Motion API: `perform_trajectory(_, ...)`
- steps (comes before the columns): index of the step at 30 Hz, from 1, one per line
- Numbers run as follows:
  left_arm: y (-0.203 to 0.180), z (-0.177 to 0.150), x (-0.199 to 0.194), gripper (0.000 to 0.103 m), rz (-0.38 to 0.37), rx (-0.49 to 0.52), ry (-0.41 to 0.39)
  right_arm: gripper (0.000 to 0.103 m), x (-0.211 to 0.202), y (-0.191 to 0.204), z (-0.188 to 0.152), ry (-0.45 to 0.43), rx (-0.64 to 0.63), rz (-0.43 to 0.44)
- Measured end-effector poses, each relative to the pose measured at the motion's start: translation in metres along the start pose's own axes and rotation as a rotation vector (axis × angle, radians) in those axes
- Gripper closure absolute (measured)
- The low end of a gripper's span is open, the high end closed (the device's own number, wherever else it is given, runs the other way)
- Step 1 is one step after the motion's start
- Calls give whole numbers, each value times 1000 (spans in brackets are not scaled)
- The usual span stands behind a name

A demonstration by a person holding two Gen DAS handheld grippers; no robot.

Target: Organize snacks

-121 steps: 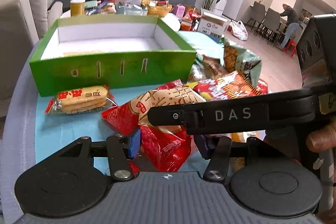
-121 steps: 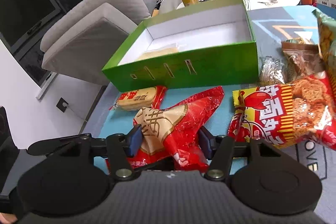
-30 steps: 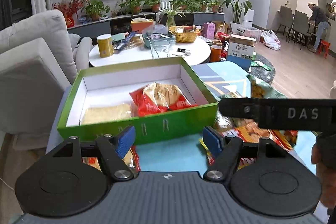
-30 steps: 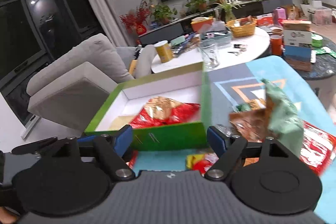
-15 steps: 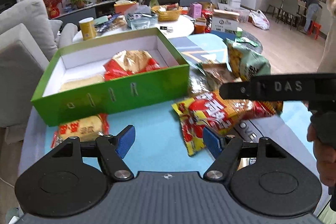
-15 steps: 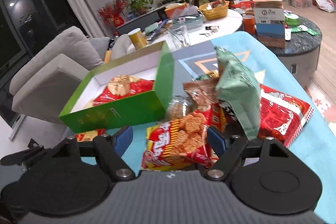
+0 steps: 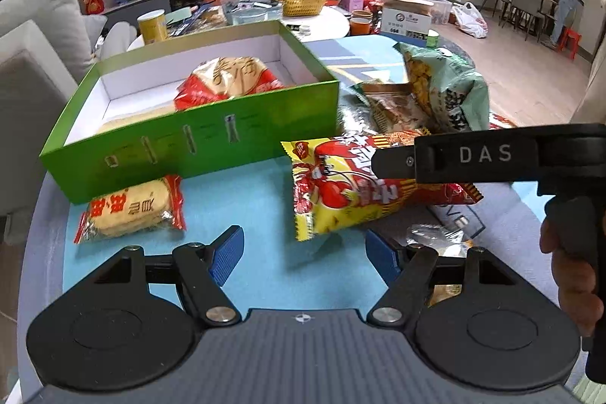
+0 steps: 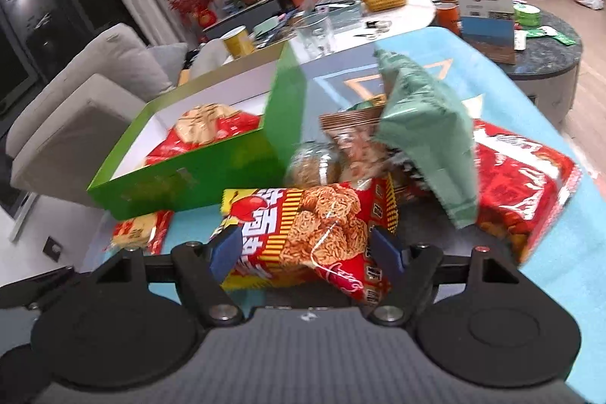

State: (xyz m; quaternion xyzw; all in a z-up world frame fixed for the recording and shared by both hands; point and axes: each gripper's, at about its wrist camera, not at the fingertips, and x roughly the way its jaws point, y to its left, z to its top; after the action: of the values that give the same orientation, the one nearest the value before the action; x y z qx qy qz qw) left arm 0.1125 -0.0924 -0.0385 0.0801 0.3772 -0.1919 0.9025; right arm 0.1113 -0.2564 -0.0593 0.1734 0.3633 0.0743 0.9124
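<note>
A green box [image 7: 212, 139] with a white inside holds a red and tan snack bag [image 7: 227, 78] and a pale pack. A small rice cracker pack [image 7: 130, 209] lies in front of the box. A red and yellow noodle snack bag [image 7: 341, 192] lies right of it. My left gripper [image 7: 303, 254] is open over the blue mat, empty. My right gripper [image 8: 306, 250] is open with its blue pads either side of the noodle snack bag [image 8: 310, 233]. The box [image 8: 197, 173] stands behind it on the left.
A green bag [image 8: 428, 135], a brown pack [image 8: 352, 135] and a big red bag [image 8: 522, 184] are piled right of the box. A round white table [image 7: 325, 19] with cups and a basket stands behind. Grey sofa [image 7: 34, 55] at left.
The red and tan bag went from both grippers into the box. Both grippers then came back low; my right gripper now straddles the noodle snack bag.
</note>
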Motion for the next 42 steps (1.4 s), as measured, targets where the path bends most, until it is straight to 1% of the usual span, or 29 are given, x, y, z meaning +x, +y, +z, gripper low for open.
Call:
perform_trajectory(8, 10, -3, 0, 35, 9, -26, 3, 73, 7, 12, -1, -3, -33, -5)
perform_trajectory(14, 21, -4, 1, 35, 19, -43, 9, 72, 14, 18, 2, 3, -47, 7)
perform_trajectory(16, 26, -3, 2, 35, 19, -49, 2, 72, 13, 16, 6, 1, -36, 18)
perform_trajectory(18, 30, 0, 2, 35, 17, -54, -9, 72, 11, 9, 9, -10, 3, 29)
perform_trajectory(22, 31, 5, 9, 35, -1, -50, -14, 72, 11, 3, 13, -13, 33, 13)
perform_trajectory(26, 26, 8, 19, 35, -34, -21, 2, 71, 18, 6, 13, 5, 19, 6)
perform_trajectory(30, 22, 10, 31, 35, -43, 2, 19, 71, 24, 7, 12, 15, 4, -1)
perform_trajectory(33, 24, 12, 38, 35, -51, -8, 23, 71, 26, 7, 12, 15, -10, -13)
perform_trajectory(35, 26, 13, 41, 35, -84, -25, 25, 71, 27, 7, 12, 16, -19, -15)
perform_trajectory(36, 26, 12, 41, 36, -100, -32, 22, 71, 28, 8, 12, 19, -22, -15)
perform_trajectory(37, 27, 12, 42, 40, -119, -38, 17, 71, 29, 8, 12, 19, -24, -15)
perform_trajectory(38, 26, 12, 43, 46, -140, -41, 15, 71, 30, 8, 12, 18, -23, -13)
perform_trajectory(40, 24, 12, 45, 47, -145, -47, 17, 72, 29, 8, 12, 16, -21, -14)
perform_trajectory(42, 22, 11, 45, 51, -153, -39, 16, 72, 28, 10, 11, 15, -24, -15)
